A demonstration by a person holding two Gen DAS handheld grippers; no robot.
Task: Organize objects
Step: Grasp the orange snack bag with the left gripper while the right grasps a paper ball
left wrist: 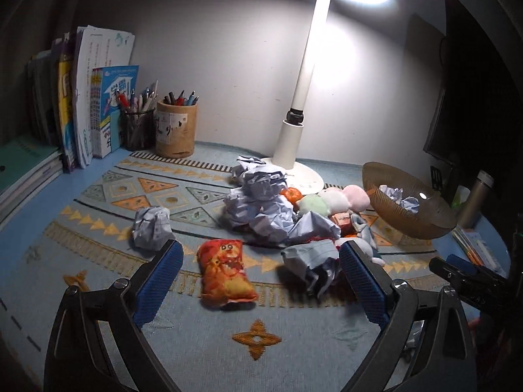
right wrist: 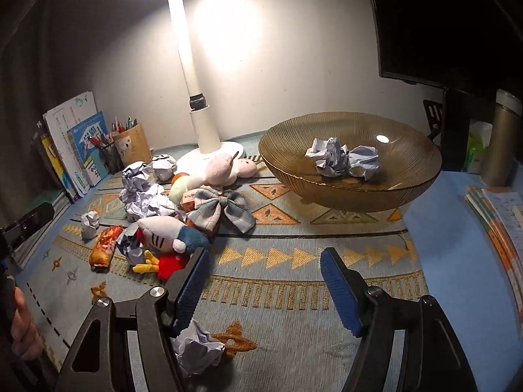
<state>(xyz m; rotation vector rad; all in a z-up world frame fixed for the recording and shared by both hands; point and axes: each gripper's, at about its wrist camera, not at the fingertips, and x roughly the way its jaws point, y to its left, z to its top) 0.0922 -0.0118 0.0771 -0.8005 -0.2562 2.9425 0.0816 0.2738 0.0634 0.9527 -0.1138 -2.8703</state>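
Note:
On the patterned mat lies a heap of crumpled paper balls [left wrist: 258, 209] [right wrist: 143, 192] mixed with plush toys [left wrist: 327, 201] [right wrist: 166, 238] and a plaid bow [right wrist: 219, 209]. An amber glass bowl [left wrist: 408, 225] [right wrist: 349, 192] at the right holds two paper balls [right wrist: 343, 160]. My left gripper [left wrist: 261, 277] stands open above the mat; beyond its fingers lie an orange snack-bag plush [left wrist: 225, 274] and a paper ball [left wrist: 313, 264]. A lone paper ball [left wrist: 152, 227] sits further left. My right gripper [right wrist: 266, 290] is open and holds nothing; a paper ball [right wrist: 199, 349] lies under its left finger.
A white desk lamp [left wrist: 294, 150] stands behind the heap. Two pen holders [left wrist: 176, 130] and upright books [left wrist: 81, 104] fill the back left. A dark monitor [left wrist: 474, 98], a metal flask [right wrist: 503, 137] and stacked notebooks [right wrist: 500, 215] line the right side.

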